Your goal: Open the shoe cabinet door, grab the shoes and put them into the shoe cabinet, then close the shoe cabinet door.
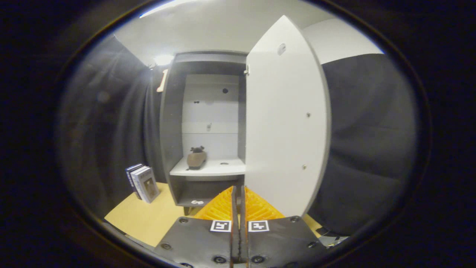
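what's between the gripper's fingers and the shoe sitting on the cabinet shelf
Nothing: in the gripper view the shut gripper faces the shoe across open space, the shelf's front edge ahead.

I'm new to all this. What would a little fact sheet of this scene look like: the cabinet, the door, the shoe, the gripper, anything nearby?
shoe cabinet: stands on a tan floor, interior visible
door: swung open, just ahead of the fingers
shoe: one, on the cabinet's shelf
gripper: fingers closed together, holding nothing
books: upright, beside the cabinet
task stage: shoe inside, door not yet closed
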Demonstrator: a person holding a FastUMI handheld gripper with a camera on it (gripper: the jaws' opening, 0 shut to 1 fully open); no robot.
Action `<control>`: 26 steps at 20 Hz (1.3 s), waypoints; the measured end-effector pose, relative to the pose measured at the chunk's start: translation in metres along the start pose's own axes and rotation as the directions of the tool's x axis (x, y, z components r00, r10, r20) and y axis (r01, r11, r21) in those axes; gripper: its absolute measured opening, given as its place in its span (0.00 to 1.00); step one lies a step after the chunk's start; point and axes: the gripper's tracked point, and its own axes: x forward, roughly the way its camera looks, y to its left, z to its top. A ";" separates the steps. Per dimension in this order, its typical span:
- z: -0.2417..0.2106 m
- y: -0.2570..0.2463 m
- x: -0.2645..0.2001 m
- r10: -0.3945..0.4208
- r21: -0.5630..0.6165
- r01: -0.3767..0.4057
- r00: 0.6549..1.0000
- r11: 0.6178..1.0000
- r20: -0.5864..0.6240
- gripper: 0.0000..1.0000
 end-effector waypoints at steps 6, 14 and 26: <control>-0.041 0.063 0.017 0.103 0.001 -0.103 0.993 0.995 -0.063 0.04; -0.119 0.102 0.047 0.086 0.036 -0.080 0.965 0.996 -0.247 0.24; -0.286 0.099 0.083 -0.020 -0.036 -0.001 0.810 0.999 -0.586 0.47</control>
